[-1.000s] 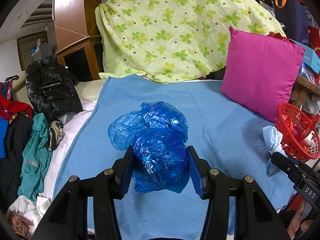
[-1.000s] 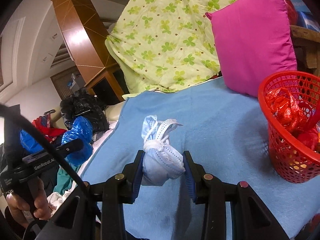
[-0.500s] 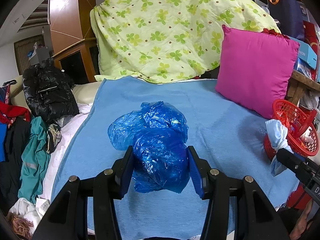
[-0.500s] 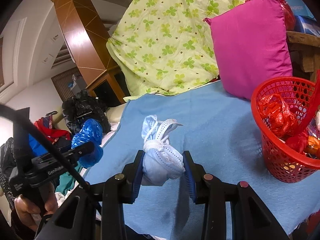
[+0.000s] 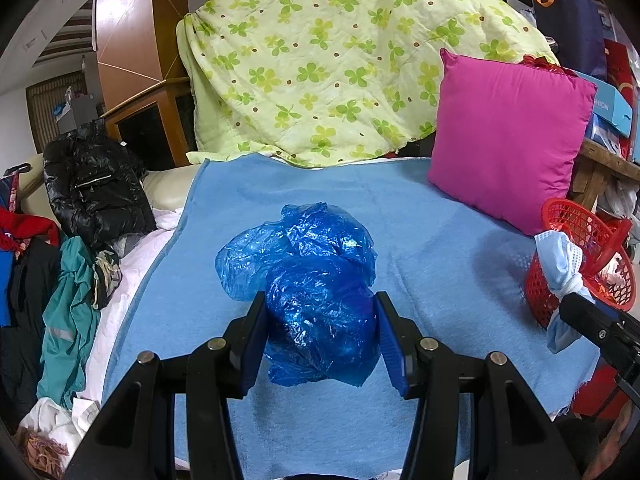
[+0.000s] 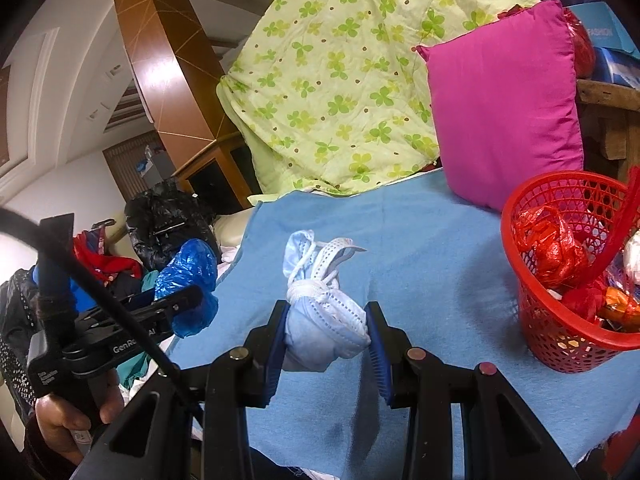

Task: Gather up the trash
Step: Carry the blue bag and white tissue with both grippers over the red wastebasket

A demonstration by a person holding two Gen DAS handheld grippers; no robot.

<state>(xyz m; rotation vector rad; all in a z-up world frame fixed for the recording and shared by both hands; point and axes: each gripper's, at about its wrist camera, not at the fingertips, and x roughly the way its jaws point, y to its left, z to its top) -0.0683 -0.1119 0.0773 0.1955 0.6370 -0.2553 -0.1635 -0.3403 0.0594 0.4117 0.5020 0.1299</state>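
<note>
- Both pieces of trash are picked up but neither is in the bin yet, so I'd call this roughly the halfway mark.
- The left hand-held gripper (image 5: 320, 332) is clamped on a crumpled blue plastic bag (image 5: 308, 280), jaws about half spread because the bag is bulky. It hangs over the blue blanket (image 5: 440, 248) on the bed.
- The right hand-held gripper (image 6: 326, 336) is closed fairly narrow on a balled-up face mask (image 6: 324, 320) tied with its own straps, also held above the blanket.
- The red basket (image 6: 560, 344) sits on the blanket's right side, near the pink pillow (image 6: 500, 100). What's left: carry both over and drop them in, mask probably first since it's closer.
- Only the right wrist view looks down into the basket: there's already red plastic wrap (image 6: 552, 248) and some other scraps in there. It also catches the person's hand (image 6: 68, 420) gripping the left tool.
- The left wrist view instead shows the mask right in front of the basket's rim, plus the pile of clothes (image 5: 68, 300) off the bed's left edge, which the other view mostly hides.
</note>
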